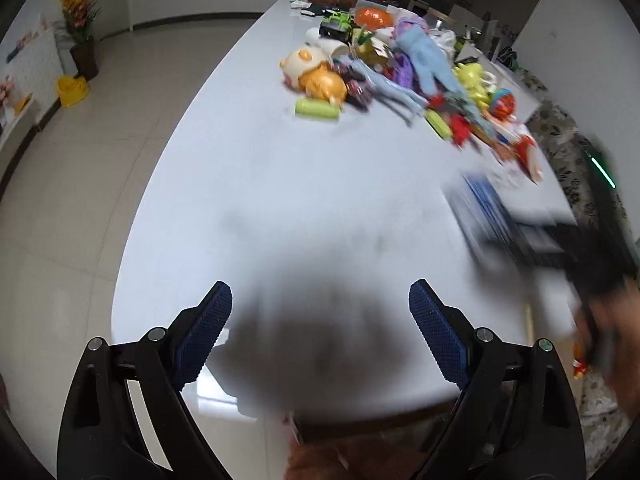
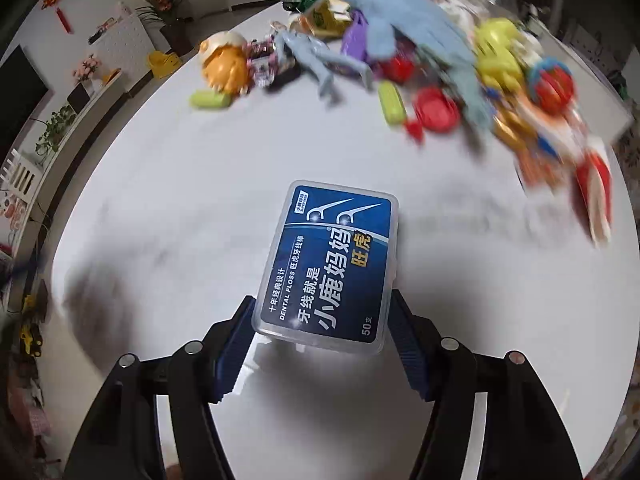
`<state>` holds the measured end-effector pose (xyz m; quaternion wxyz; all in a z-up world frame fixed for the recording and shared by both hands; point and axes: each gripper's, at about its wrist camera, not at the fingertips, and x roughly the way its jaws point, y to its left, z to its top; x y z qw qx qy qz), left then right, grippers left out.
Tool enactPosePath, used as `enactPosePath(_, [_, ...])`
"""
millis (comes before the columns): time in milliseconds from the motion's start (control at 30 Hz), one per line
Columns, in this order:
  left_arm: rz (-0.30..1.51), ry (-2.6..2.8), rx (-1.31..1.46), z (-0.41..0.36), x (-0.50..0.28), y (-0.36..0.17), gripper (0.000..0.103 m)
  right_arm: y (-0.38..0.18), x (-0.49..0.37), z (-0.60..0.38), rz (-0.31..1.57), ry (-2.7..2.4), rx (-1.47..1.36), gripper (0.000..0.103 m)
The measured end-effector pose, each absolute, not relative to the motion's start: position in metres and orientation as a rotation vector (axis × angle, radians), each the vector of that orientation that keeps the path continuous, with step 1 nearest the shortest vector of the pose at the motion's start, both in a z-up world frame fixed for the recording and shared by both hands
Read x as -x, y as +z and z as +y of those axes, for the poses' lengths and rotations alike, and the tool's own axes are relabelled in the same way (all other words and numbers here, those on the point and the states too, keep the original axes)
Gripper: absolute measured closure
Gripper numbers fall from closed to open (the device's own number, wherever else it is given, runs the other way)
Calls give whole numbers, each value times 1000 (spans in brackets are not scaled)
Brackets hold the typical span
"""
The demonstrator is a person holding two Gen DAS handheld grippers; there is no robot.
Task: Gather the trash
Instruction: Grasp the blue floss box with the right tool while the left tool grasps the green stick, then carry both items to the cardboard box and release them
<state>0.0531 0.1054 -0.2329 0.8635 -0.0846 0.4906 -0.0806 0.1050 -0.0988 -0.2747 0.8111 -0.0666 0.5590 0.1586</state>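
The right gripper (image 2: 322, 322) points steeply down at the pale white bench (image 2: 180, 216), and its jaws hold a clear plastic dental floss box with a dark blue label (image 2: 332, 264). The blue ribbed pads (image 2: 236, 344) press on the box's 2 long sides near its lower end; most of the box sticks out ahead of the fingertips, label up, tilted slightly to the right. The box looks sharp while the bench around it is smeared with blur.

Beyond the box, across the far part of the bench, lies a heap of toys and scraps: a lime green oblong case (image 2: 210, 99), an orange and cream round toy head (image 2: 226, 65), a pale blue doll figure (image 2: 320, 60), a light blue knitted glove (image 2: 400, 28), a red round lid (image 2: 436, 109) and a red and blue ball (image 2: 554, 80).

In the left wrist view the left gripper (image 1: 320, 312) hangs over a bare stretch of the bench with its jaws wide apart and nothing between them. At that view's right edge the floss box (image 1: 492, 204) shows only as a blue blur, with the dark shape of the right gripper beside it. A tiled floor (image 1: 120, 100) lies to the left.
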Motion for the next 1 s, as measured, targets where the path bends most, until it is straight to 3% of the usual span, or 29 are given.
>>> enactPosePath(300, [1077, -70, 118, 81, -207, -259, 15, -273, -36, -117, 1180, 243, 143, 39])
enactPosePath(467, [1093, -57, 92, 72, -243, -267, 15, -273, -35, -113, 1168, 211, 149, 38])
enactPosePath(533, [1118, -51, 52, 67, -252, -272, 26, -276, -37, -114, 1164, 197, 136, 38])
enactPosePath(633, [1115, -66, 27, 65, -252, -271, 52, -281, -43, -112, 1161, 177, 122, 36])
enactPosePath(867, [1128, -157, 77, 73, -217, -260, 52, -279, -46, -116, 1147, 191, 76, 40])
enactPosePath(1000, [1086, -281, 57, 65, -153, -230, 52, -263, -35, -120, 1132, 226, 69, 40])
